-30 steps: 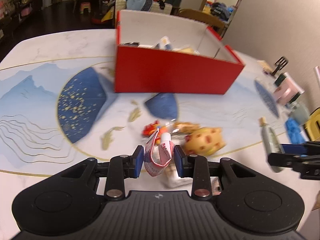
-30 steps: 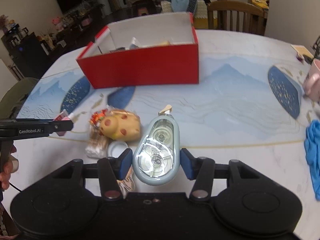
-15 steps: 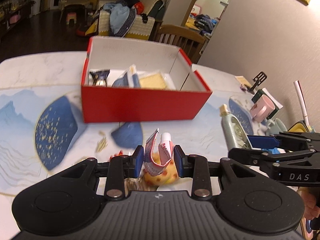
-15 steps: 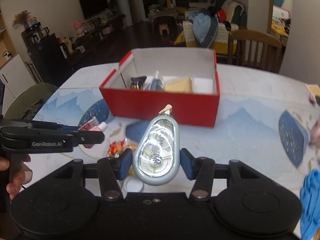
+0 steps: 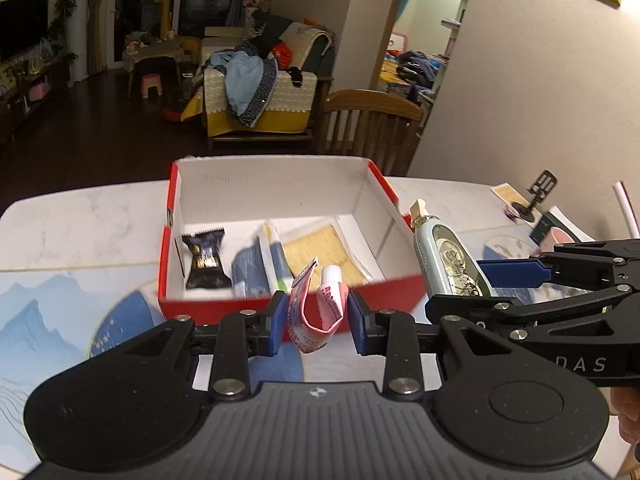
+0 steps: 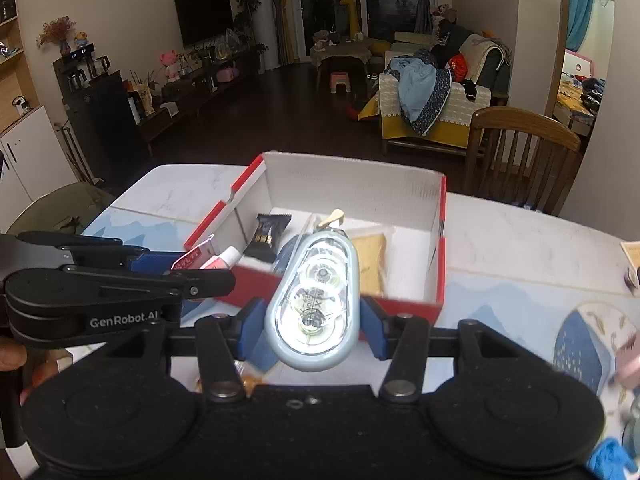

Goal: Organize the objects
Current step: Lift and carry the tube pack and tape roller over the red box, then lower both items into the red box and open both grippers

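Both hand-held grippers loaded, held in front of the open red cardboard box with white inside.

Left wrist view: left hand-held gripper (image 5: 317, 322) clamped on a folded pink-and-white squeeze tube (image 5: 320, 308); the box (image 5: 208, 304) at 12 o'clock on the table (image 5: 80, 232), black snack packet (image 5: 205, 258) inside it. Right wrist view: right hand-held gripper (image 6: 311, 330) clamped on an oval pale-blue clear-windowed correction tape dispenser (image 6: 314, 300); box (image 6: 400, 306) just beyond, left hand-held gripper (image 6: 176, 270) at 9 o'clock.
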Available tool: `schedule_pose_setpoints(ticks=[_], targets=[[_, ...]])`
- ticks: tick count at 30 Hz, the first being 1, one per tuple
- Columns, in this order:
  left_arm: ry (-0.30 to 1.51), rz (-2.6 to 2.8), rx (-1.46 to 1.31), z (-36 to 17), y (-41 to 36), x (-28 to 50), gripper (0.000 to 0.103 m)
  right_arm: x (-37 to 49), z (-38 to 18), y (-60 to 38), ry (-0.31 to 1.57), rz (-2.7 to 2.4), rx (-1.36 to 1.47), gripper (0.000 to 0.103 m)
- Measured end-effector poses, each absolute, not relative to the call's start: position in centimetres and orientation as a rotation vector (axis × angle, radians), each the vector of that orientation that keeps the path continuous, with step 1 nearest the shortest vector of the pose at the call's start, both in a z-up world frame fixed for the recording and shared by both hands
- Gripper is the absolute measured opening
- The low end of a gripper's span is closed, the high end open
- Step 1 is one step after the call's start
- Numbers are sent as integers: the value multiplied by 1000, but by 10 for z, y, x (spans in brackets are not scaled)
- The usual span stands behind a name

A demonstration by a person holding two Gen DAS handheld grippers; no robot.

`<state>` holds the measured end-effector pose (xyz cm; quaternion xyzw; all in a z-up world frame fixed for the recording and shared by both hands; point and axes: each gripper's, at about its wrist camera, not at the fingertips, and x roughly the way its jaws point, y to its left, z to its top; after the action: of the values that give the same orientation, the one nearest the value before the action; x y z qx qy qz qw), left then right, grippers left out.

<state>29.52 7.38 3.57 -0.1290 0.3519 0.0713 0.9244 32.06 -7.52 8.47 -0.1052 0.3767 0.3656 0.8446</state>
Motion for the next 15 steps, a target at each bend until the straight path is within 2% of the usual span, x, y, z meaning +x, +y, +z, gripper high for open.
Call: schedule_pose_setpoints(ticks=[15], targets=[[794,258,-213,22,120,366,31,384,74,-46,785,741,-268,51]])
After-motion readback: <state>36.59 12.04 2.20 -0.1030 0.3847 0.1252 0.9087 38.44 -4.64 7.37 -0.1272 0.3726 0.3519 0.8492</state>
